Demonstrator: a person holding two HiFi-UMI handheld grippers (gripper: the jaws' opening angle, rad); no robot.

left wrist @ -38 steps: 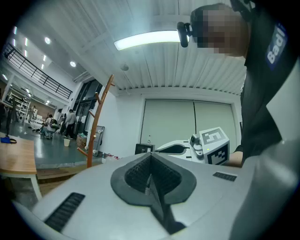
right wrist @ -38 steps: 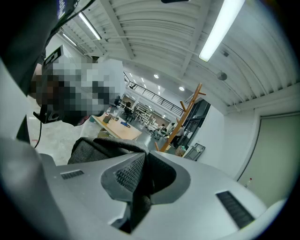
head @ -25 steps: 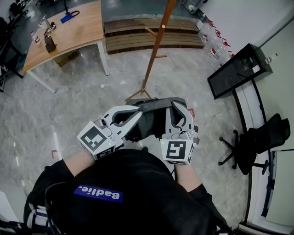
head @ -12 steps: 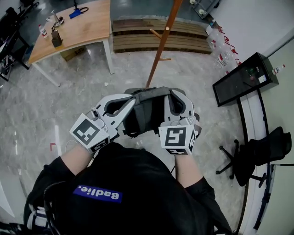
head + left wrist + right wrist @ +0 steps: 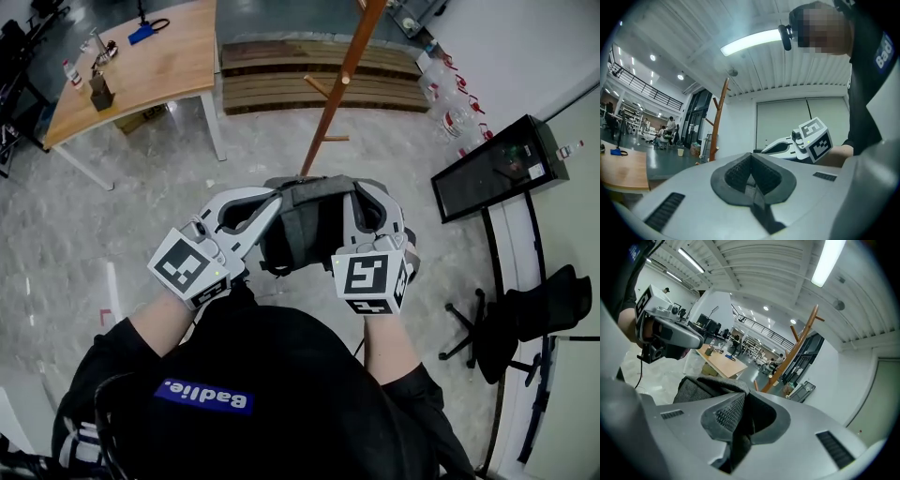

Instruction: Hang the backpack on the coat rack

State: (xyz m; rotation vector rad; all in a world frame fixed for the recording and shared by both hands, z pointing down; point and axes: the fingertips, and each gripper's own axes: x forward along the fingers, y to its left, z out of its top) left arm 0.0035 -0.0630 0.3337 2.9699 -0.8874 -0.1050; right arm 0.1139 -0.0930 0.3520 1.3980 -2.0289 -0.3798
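Observation:
A dark grey backpack (image 5: 309,225) hangs in front of the person, held from both sides. My left gripper (image 5: 274,199) grips its left top edge and my right gripper (image 5: 361,192) its right top edge. In the left gripper view the left gripper (image 5: 751,176) is shut on a dark strap (image 5: 758,206). In the right gripper view the right gripper (image 5: 740,420) is shut on grey backpack fabric (image 5: 701,385). The wooden coat rack (image 5: 337,89) stands just beyond the backpack, which hides its base. The coat rack (image 5: 718,119) rises ahead in the left gripper view, and the coat rack (image 5: 792,352) leans across the right gripper view.
A wooden table (image 5: 141,61) stands at the far left and wooden pallets (image 5: 319,80) lie behind the rack. Several bottles (image 5: 450,108), a black panel (image 5: 492,164) and an office chair (image 5: 525,319) line the right side.
Both grippers have carried the backpack forward toward the coat rack. The rack's feet, visible a second ago, are now hidden behind the backpack.

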